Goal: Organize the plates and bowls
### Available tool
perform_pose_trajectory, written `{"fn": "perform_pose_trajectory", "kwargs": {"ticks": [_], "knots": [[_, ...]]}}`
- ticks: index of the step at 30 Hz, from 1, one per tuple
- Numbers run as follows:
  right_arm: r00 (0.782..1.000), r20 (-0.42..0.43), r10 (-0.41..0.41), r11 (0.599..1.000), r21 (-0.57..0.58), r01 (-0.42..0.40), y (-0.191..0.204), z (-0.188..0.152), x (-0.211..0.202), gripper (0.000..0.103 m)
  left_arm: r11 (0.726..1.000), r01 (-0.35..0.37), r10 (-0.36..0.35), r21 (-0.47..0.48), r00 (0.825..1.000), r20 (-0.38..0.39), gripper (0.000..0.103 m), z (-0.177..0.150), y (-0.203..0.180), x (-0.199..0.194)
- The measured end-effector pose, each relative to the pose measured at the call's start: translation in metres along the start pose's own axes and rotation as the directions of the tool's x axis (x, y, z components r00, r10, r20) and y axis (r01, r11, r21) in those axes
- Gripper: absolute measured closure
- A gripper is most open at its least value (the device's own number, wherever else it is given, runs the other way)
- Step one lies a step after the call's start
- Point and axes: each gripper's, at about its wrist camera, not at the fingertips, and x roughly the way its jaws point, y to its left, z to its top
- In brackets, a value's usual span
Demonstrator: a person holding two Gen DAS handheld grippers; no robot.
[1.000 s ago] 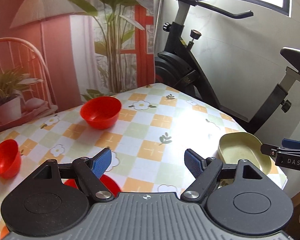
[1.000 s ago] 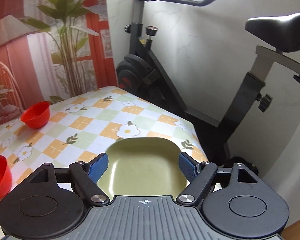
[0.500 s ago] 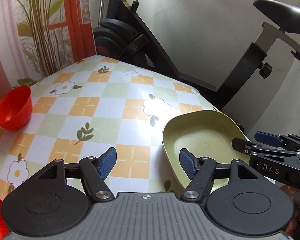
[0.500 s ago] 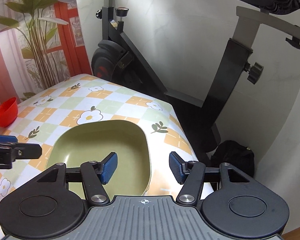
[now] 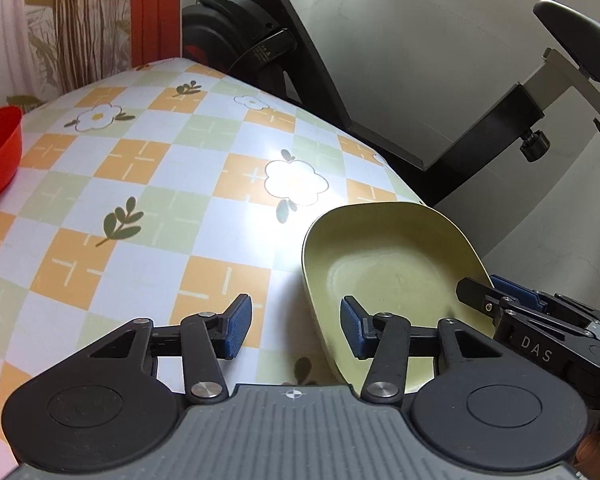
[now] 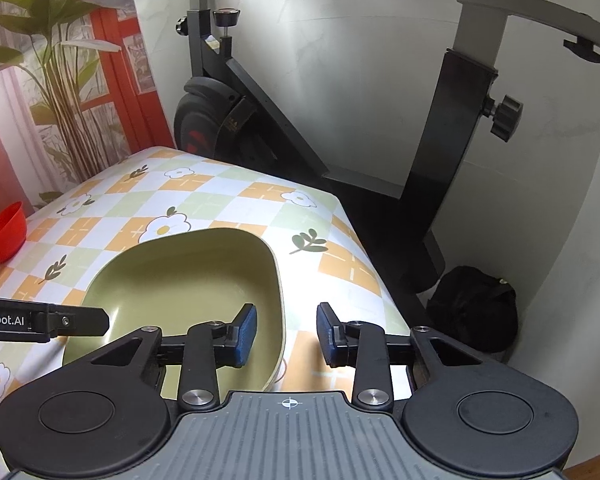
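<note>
Right hand-held gripper (image 6: 286,334), reading "DAS", and left hand-held gripper (image 5: 296,328), reading "Robot.AI", are both sitting wide, straddling opposite green plate (image 6: 188,280) rims on bench (image 5: 148,184).

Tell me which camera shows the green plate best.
The right wrist view. There the green plate fills the middle, its rim clear, with the right tool open astride its right edge. The left wrist view shows the plate off to the right, partly hidden behind the left tool, which is open too.
</note>
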Motion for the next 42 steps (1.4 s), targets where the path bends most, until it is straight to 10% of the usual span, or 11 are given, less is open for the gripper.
{"fn": "perform_pose_trajectory", "kwargs": {"ticks": [5, 14, 42], "knots": [[1.0, 0.012, 0.014, 1.0, 0.012, -0.014, -0.002, -0.001, 0.001, 0.095, 0.999, 0.034, -0.034, -0.03, 0.999, -0.006, 0.074, -0.003, 0.004, 0.003], [1.0, 0.009, 0.03, 0.999, 0.041, -0.03, -0.001, -0.003, 0.003, 0.098, 0.997, 0.066, -0.067, -0.045, 0.998, -0.016, 0.092, -0.008, -0.002, 0.003], [0.993, -0.026, 0.114, 0.989, 0.093, -0.111, 0.033, -0.019, -0.007, 0.1, 0.971, -0.062, 0.066, -0.23, 0.998, 0.012, 0.096, -0.027, 0.025, -0.024]]}}
